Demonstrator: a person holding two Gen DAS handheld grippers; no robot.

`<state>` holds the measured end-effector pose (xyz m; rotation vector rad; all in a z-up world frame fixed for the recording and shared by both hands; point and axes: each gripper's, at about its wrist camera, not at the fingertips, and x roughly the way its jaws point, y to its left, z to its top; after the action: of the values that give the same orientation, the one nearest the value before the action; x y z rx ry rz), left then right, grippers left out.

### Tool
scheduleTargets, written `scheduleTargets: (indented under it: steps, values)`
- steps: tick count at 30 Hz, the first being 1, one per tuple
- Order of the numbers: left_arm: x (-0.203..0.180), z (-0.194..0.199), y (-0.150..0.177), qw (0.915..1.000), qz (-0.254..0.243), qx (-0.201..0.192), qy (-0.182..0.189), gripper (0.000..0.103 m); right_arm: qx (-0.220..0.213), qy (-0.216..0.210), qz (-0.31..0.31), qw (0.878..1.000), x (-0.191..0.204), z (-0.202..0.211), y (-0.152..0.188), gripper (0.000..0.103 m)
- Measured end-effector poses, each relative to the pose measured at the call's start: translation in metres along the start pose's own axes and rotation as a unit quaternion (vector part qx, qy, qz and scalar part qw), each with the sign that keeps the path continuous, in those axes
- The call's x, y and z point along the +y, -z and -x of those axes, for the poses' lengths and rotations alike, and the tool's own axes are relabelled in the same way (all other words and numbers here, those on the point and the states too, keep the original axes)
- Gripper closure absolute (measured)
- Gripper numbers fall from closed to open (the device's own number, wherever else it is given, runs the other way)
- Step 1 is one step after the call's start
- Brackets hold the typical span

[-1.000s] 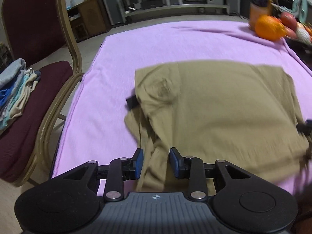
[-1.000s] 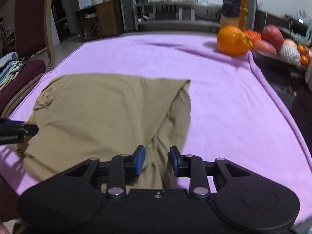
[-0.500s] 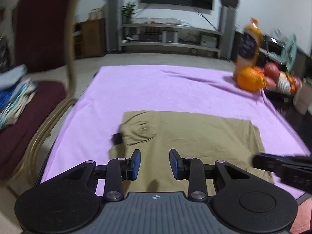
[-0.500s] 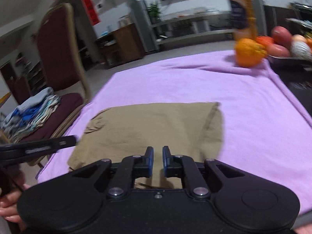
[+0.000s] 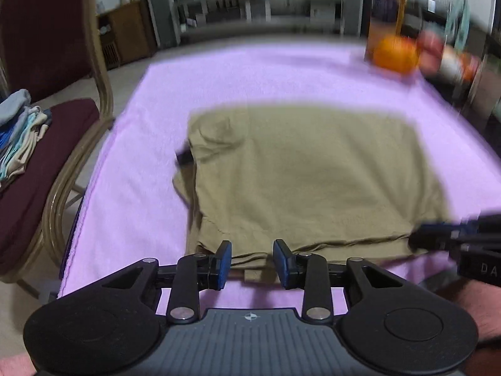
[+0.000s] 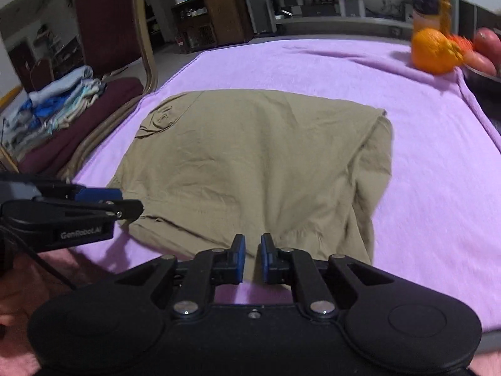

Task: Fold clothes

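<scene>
A folded khaki garment (image 5: 307, 175) lies flat on the purple cloth (image 5: 250, 75) covering the table; it also shows in the right wrist view (image 6: 256, 163). My left gripper (image 5: 251, 263) is open and empty, just above the garment's near hem at its left side. My right gripper (image 6: 250, 257) has its jaws nearly together with a narrow gap, nothing between them, at the garment's near edge on the right. Each gripper shows side-on in the other's view, the right (image 5: 438, 238) and the left (image 6: 103, 203).
A maroon chair (image 5: 47, 144) stands at the table's left with a stack of folded clothes (image 6: 59, 100) on its seat. An orange (image 6: 432, 50), other fruit and a juice bottle (image 5: 386, 9) sit at the table's far right corner. Shelves stand behind.
Both grippers came down and forward again to the garment's near edge after pulling up and back. The left stayed open; the right stayed nearly closed, as half a second ago.
</scene>
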<state>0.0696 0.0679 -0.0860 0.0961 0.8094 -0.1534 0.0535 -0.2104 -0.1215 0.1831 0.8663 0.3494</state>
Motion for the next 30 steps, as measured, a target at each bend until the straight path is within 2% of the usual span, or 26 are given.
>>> scheduleTargets:
  steps: [2,4,7,9,11,13,15,18,21,22,24,27,28,30]
  values:
    - [0.013,0.015,-0.006,0.9984,0.036,-0.041,0.013,0.065,-0.029,-0.018,-0.03,0.999,-0.011,0.022,0.002,0.076]
    - [0.024,0.016,-0.011,0.9959,0.073,-0.052,0.009,0.064,-0.059,-0.019,-0.074,0.995,-0.029,0.039,0.0,0.059]
    - [0.024,-0.001,-0.015,0.9954,0.091,-0.027,-0.016,0.065,-0.068,-0.032,-0.176,0.981,-0.069,0.047,-0.003,0.053]
    - [0.016,-0.013,-0.016,0.9966,0.073,-0.01,-0.035,0.065,-0.055,-0.052,-0.259,0.963,-0.097,0.039,0.002,0.053]
    - [0.009,-0.021,-0.015,0.9976,0.05,0.004,-0.047,0.064,-0.039,-0.083,-0.314,0.945,-0.112,0.028,0.01,0.053]
    - [0.004,-0.03,-0.014,0.9976,0.03,0.02,-0.059,0.064,-0.025,-0.09,-0.33,0.939,-0.116,0.02,0.014,0.053]
    - [0.006,-0.04,-0.01,0.996,0.029,0.042,-0.073,0.062,-0.021,-0.08,-0.324,0.942,-0.116,0.013,0.013,0.053]
    - [0.01,-0.044,-0.01,0.9952,0.038,0.053,-0.074,0.059,-0.019,-0.073,-0.317,0.946,-0.121,0.002,0.009,0.053]
    - [0.012,-0.045,-0.009,0.9945,0.045,0.058,-0.075,0.054,-0.005,-0.101,-0.31,0.945,-0.128,-0.01,0.004,0.052]
    - [0.013,-0.044,-0.009,0.9944,0.045,0.059,-0.075,0.054,0.012,-0.122,-0.312,0.942,-0.129,-0.014,0.003,0.052]
    - [0.012,-0.045,-0.01,0.9942,0.046,0.061,-0.076,0.052,0.048,-0.166,-0.314,0.934,-0.131,-0.021,0.001,0.052]
    - [0.013,-0.046,-0.011,0.9938,0.051,0.064,-0.075,0.051,0.076,-0.225,-0.349,0.907,-0.135,-0.028,0.01,0.052]
    - [0.014,-0.047,-0.011,0.9937,0.053,0.064,-0.075,0.051,0.076,-0.243,-0.364,0.896,-0.136,-0.03,0.014,0.052]
    - [0.013,-0.047,-0.011,0.9936,0.054,0.065,-0.076,0.05,0.062,-0.261,-0.381,0.885,-0.135,-0.031,0.018,0.052]
